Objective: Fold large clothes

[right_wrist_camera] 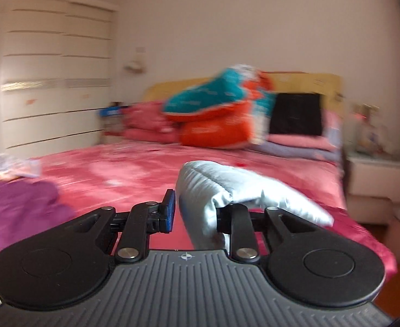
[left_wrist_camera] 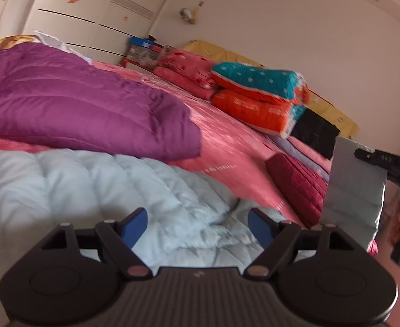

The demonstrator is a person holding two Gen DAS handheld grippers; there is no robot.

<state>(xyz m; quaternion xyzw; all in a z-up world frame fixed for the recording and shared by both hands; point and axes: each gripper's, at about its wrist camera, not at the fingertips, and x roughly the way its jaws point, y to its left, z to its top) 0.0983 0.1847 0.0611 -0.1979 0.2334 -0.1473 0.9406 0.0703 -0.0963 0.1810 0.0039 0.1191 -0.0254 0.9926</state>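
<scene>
A pale blue quilted jacket [left_wrist_camera: 90,190] lies spread on the pink bed [left_wrist_camera: 227,141], close under my left gripper [left_wrist_camera: 197,215]. That gripper hovers above it, its blue pads wide apart with nothing between them. At the right edge of the left wrist view, one part of the jacket [left_wrist_camera: 355,185] hangs lifted from my right gripper [left_wrist_camera: 366,154]. In the right wrist view that padded fold [right_wrist_camera: 227,185] fills the space between the jaws of the right gripper [right_wrist_camera: 195,204]. It drapes over the right finger and hides it, while the left pad [right_wrist_camera: 170,209] rests against it.
A purple quilted garment [left_wrist_camera: 77,103] lies behind the jacket on the left. Teal and orange bedding [left_wrist_camera: 259,92] is stacked by the yellow headboard, with a dark red folded piece [left_wrist_camera: 300,185] nearer. A white wardrobe [left_wrist_camera: 90,13] stands at the back and a nightstand [right_wrist_camera: 379,179] on the right.
</scene>
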